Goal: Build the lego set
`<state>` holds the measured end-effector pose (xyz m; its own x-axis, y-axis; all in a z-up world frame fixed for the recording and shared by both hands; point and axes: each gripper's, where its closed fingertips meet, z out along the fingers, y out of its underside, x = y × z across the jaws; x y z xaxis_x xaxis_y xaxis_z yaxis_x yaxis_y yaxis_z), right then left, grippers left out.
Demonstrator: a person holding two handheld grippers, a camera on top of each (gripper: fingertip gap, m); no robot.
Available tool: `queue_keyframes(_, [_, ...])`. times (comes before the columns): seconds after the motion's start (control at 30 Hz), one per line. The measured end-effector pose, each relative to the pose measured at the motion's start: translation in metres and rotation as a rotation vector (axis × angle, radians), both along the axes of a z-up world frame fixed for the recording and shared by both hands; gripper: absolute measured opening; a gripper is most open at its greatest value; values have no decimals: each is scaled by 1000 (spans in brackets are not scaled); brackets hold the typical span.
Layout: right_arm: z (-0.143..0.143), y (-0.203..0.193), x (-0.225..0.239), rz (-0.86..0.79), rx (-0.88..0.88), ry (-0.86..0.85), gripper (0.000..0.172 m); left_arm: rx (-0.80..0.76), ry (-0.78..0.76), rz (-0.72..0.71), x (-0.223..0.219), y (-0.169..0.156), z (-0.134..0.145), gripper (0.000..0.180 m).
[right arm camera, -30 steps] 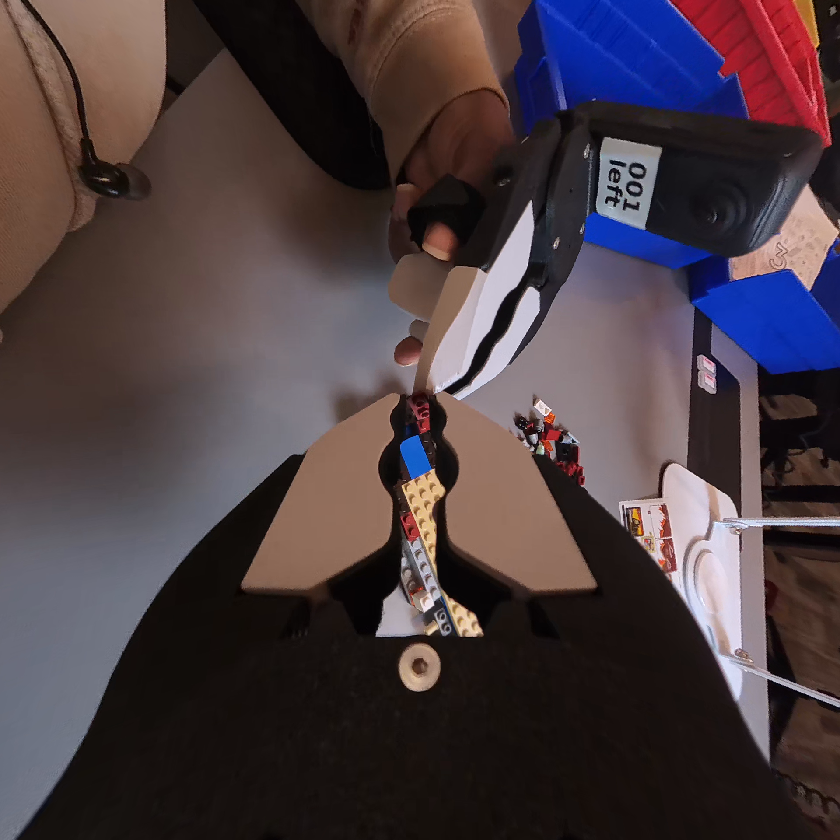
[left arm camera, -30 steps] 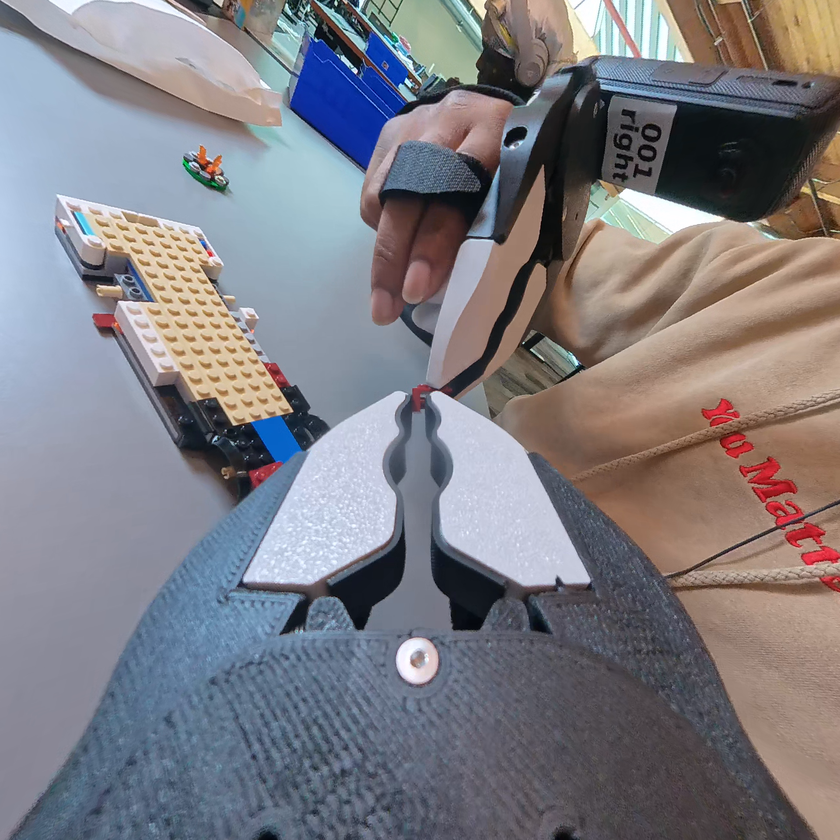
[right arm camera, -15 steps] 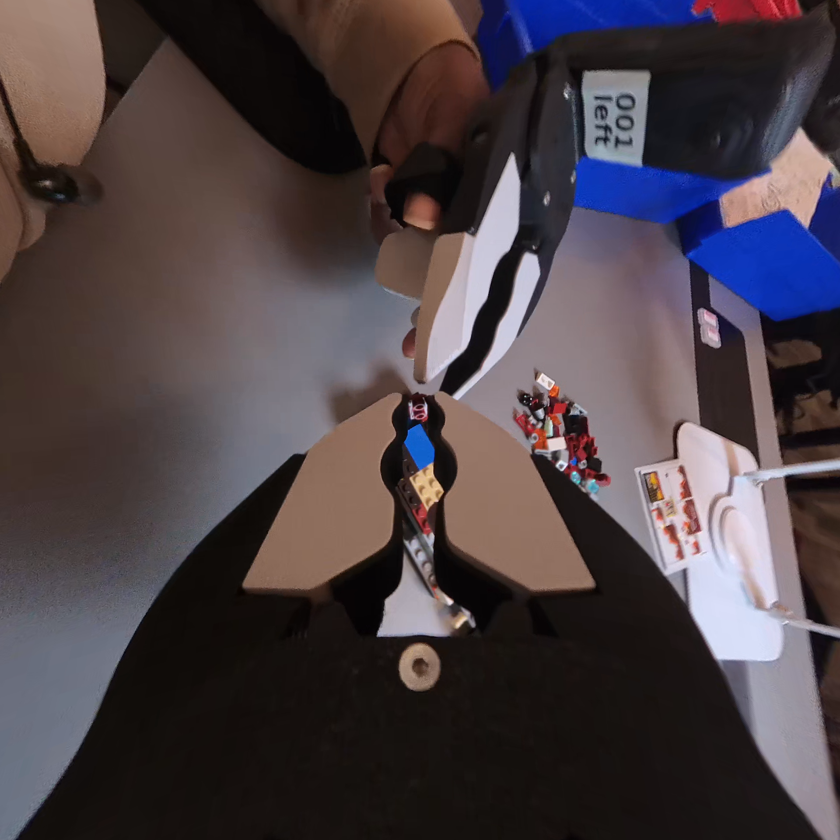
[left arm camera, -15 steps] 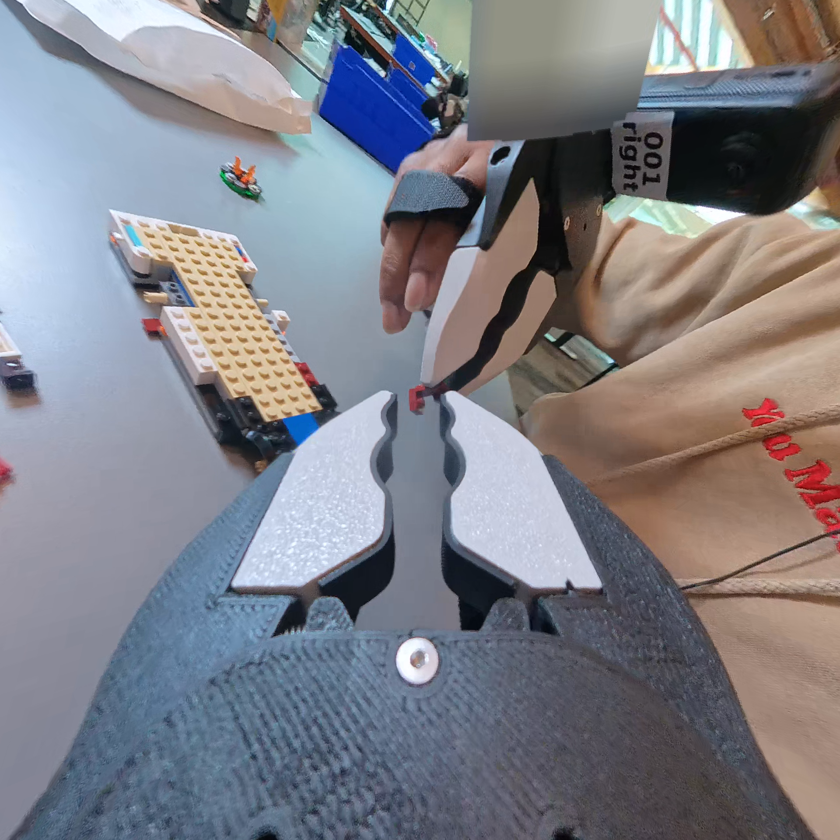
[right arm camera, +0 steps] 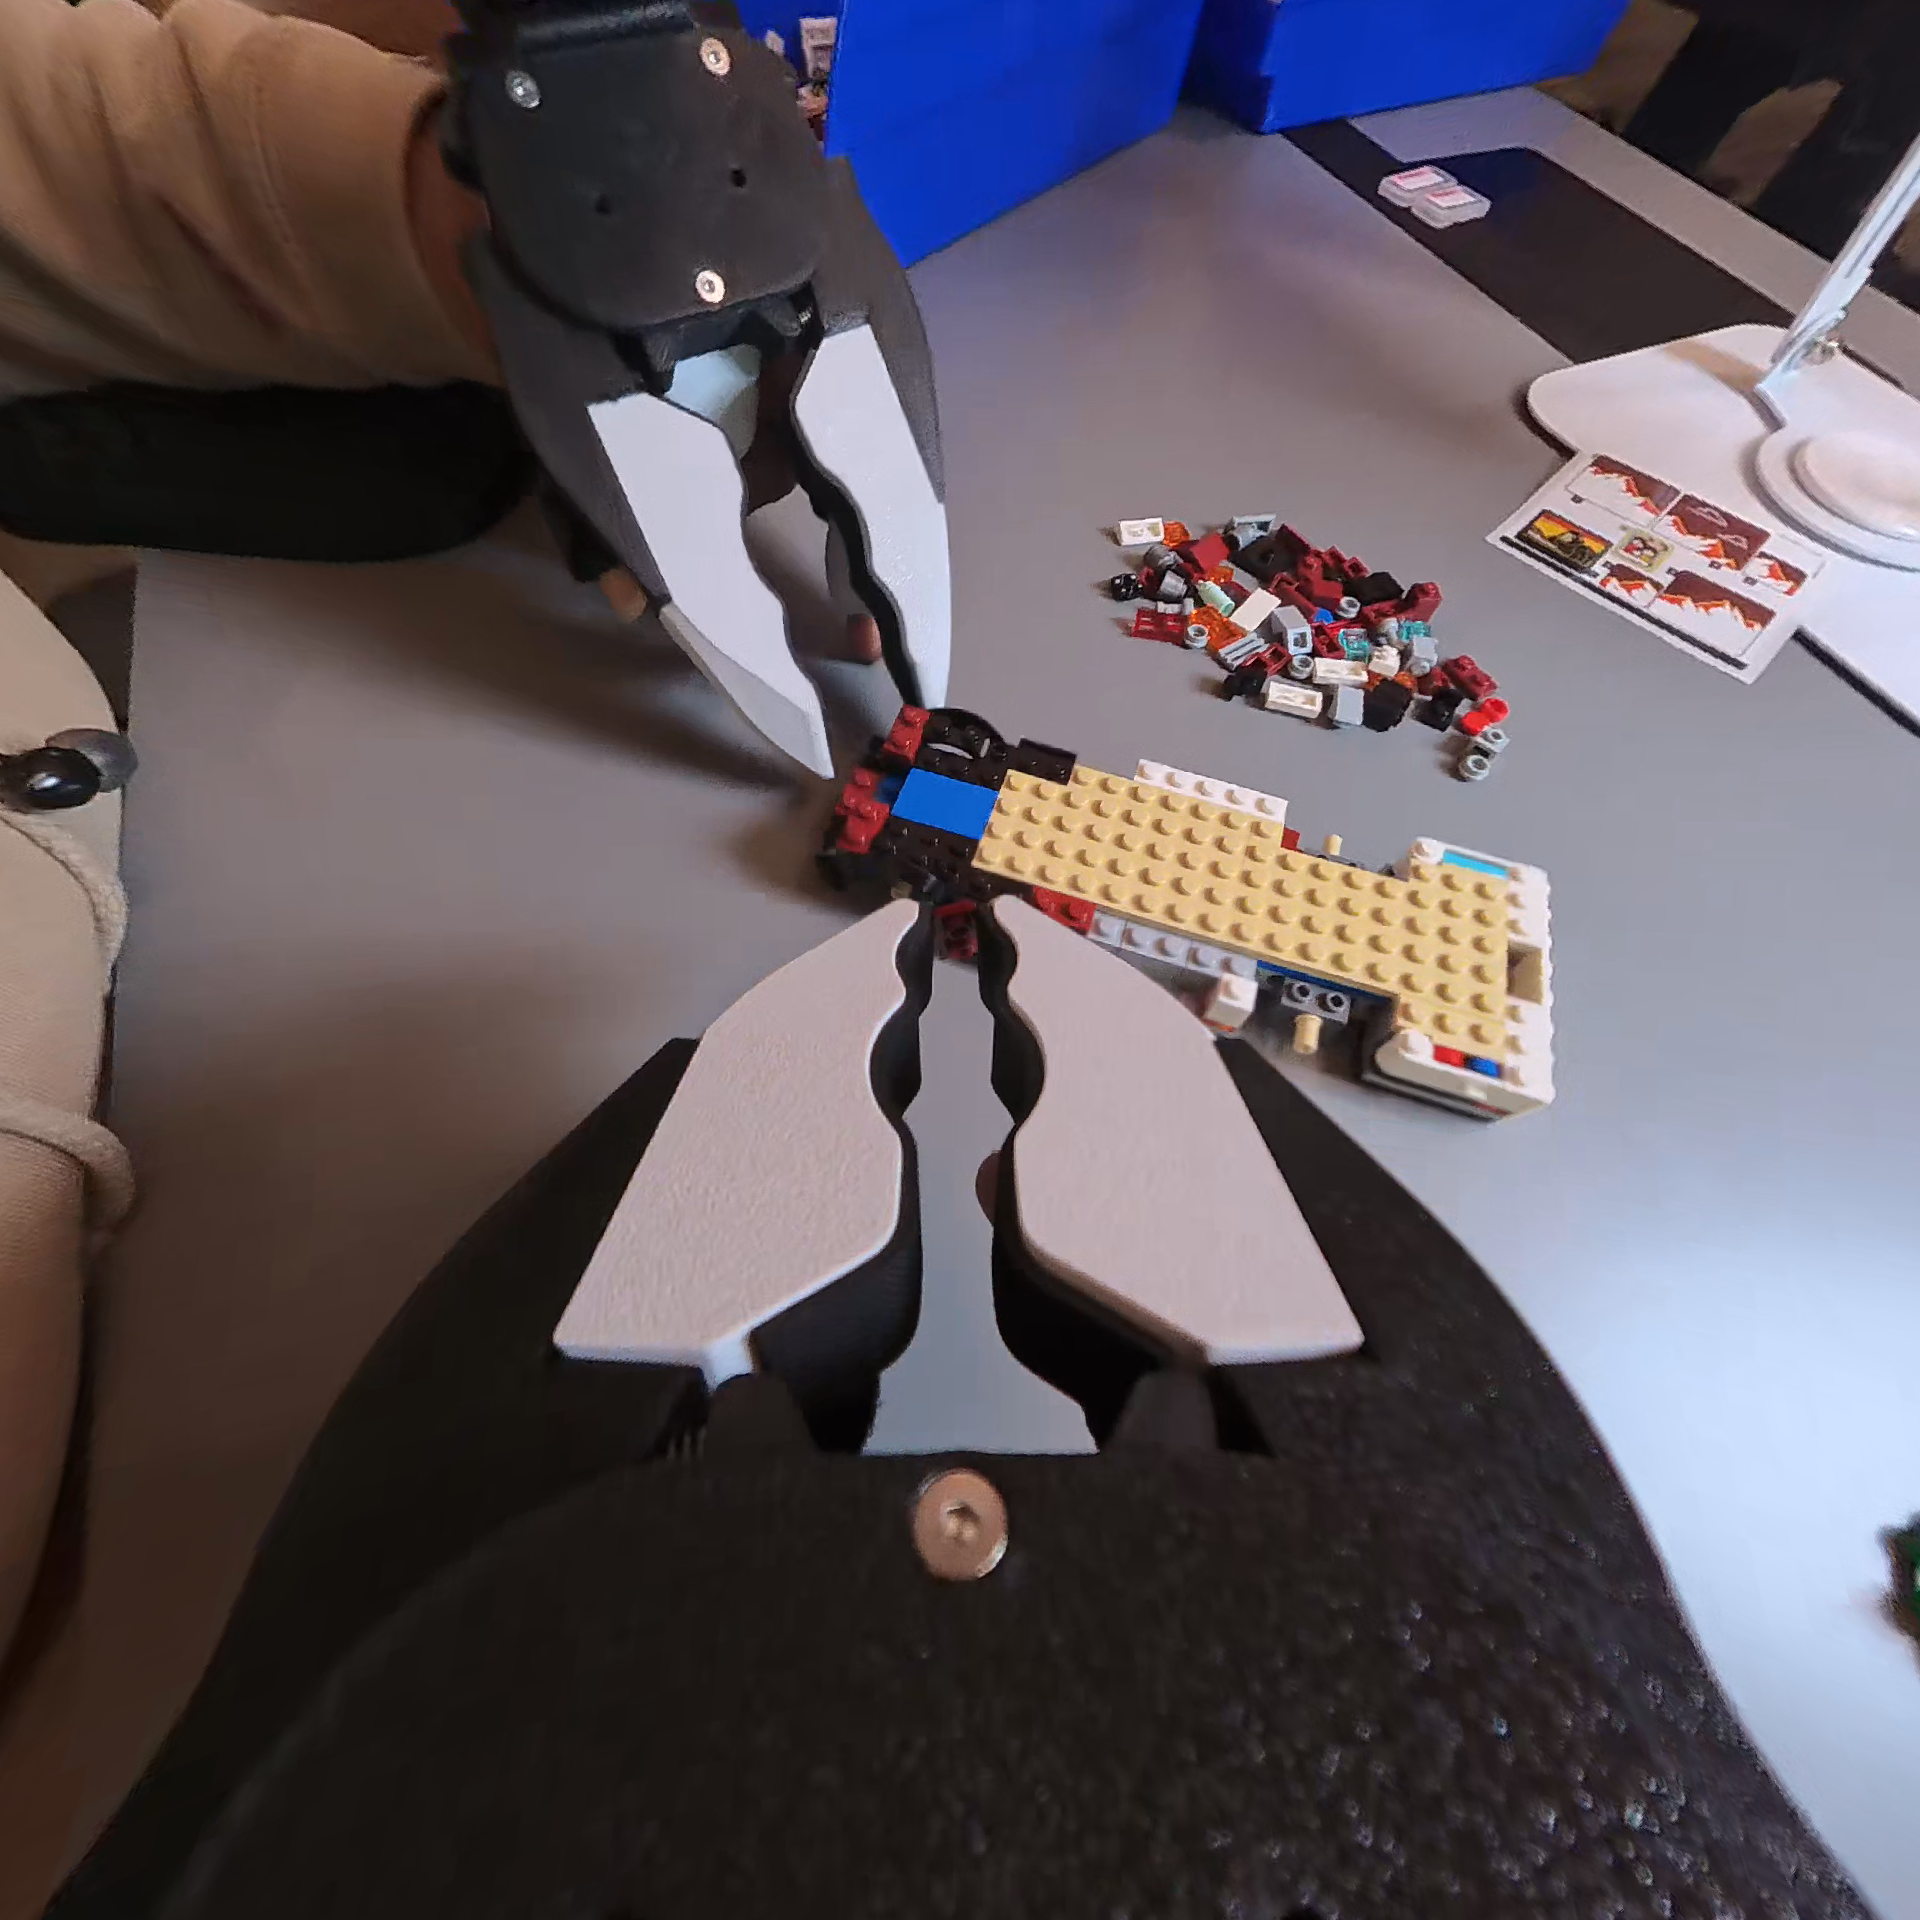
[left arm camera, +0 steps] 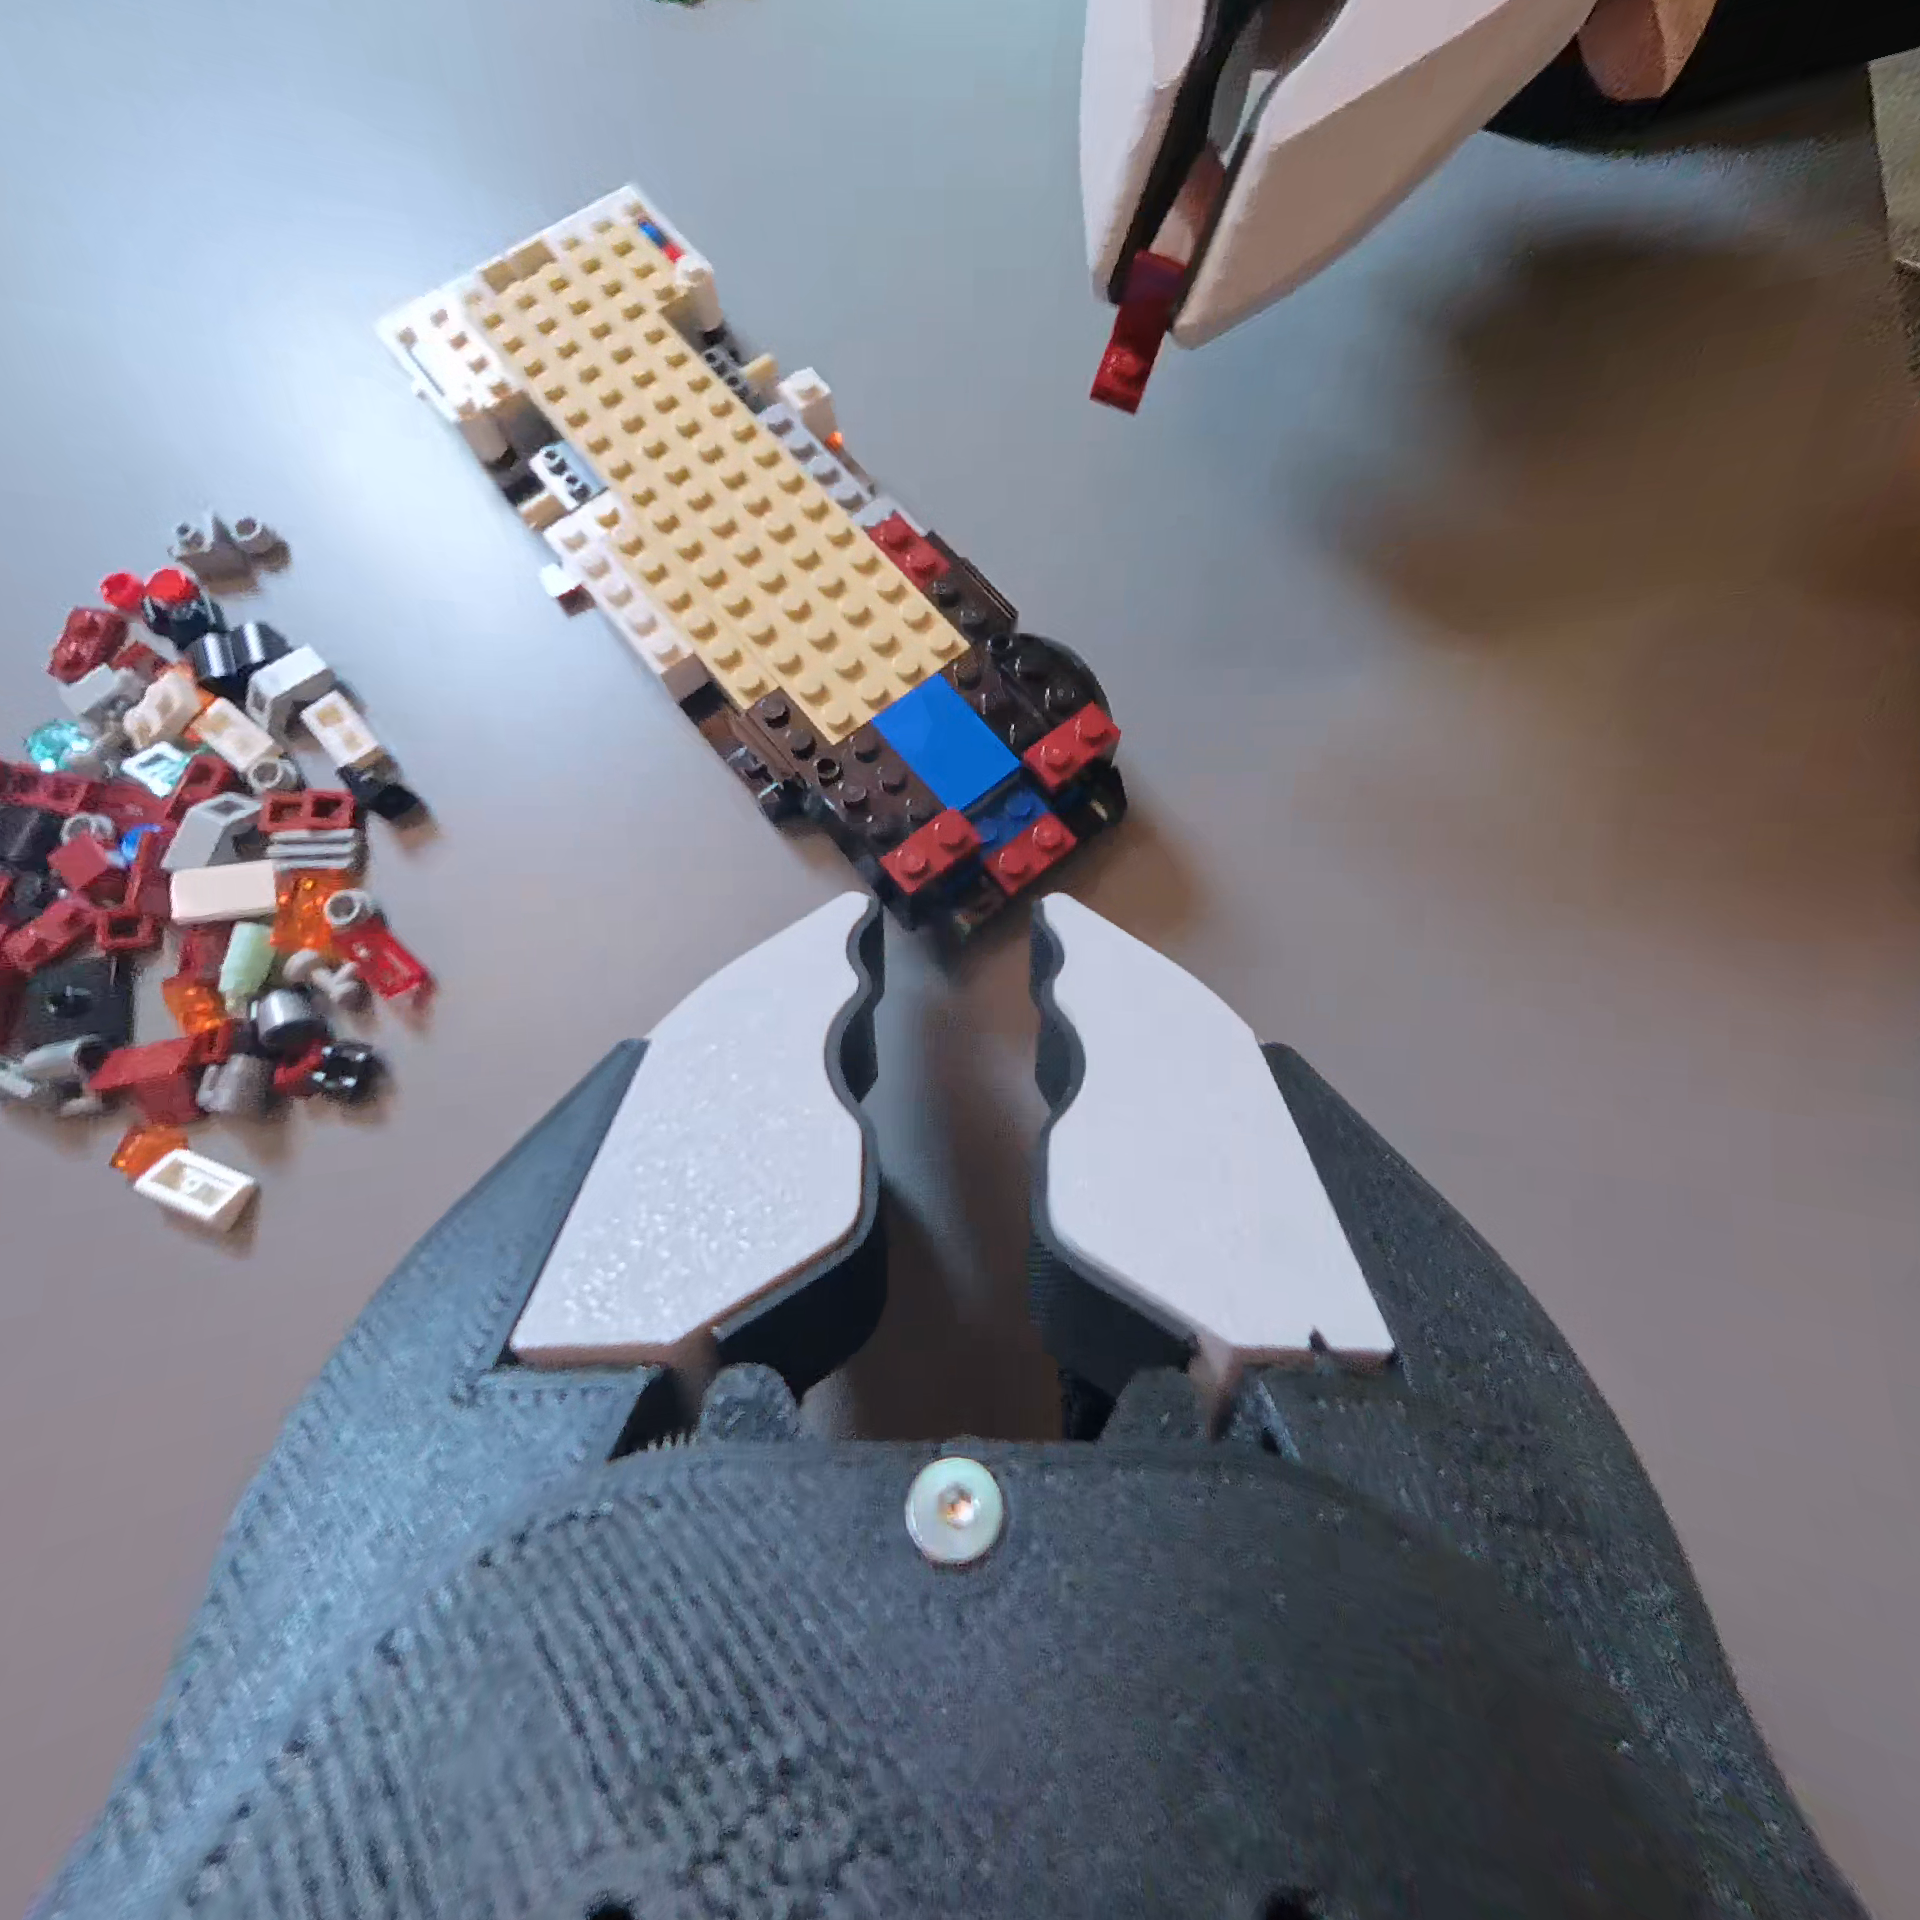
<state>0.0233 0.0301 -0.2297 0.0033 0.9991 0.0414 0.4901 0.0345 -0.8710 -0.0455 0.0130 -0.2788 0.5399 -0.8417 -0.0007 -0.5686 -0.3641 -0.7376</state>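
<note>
Left gripper (left arm camera: 956,914) right at the lens, jaws spread with bare table showing between the fingertips. A second ago those tips were nearly closed against the small dark red brick; now they've let go and opened. They sit just short of the dark end of the brick model (left arm camera: 748,540), one tip on each side of its nose, not touching as far as the left wrist view shows.

Right gripper (right arm camera: 956,920) now: jaws narrow, pinching the small dark red brick (left arm camera: 1132,332) at the very tips, the piece sticking out beyond them. A second ago the two grippers met tip to tip in the air with that brick between them; now they've parted, both views have tipped down to the grey table (left arm camera: 1455,831), and the right one alone keeps the brick. It hangs above the table beside the model's long edge.

Counting up: two grippers, one brick in the grasp, one flat brick model with a tan studded top, a blue tile and three dark red plates on its dark nose. One loose heap of small bricks (right arm camera: 1320,623) beyond the model, too many to count. Farther off, one sticker sheet (right arm camera: 1652,561), one white lamp base (right arm camera: 1662,405), two blue bins (right arm camera: 987,114) at the back.
</note>
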Motion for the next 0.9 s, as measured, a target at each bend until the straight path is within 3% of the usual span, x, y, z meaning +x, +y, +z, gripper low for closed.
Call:
queue_keyframes(0.27, [-14, -23, 6, -33, -57, -56, 8, 33, -37, -143, 36, -23, 5, 13])
queue_keyframes(0.43, [-28, -34, 12, -64, -59, -102, 8, 77, -18, -117, 32, -15, 6, 17])
queue_keyframes(0.57, [-31, -39, 5, -75, -89, -98, 8, 121, 14, -125, 30, -5, 10, 31])
queue_keyframes(0.9, [-34, -32, -2, -120, 37, -117, 8, 237, 133, -278, 52, 4, 12, 64])
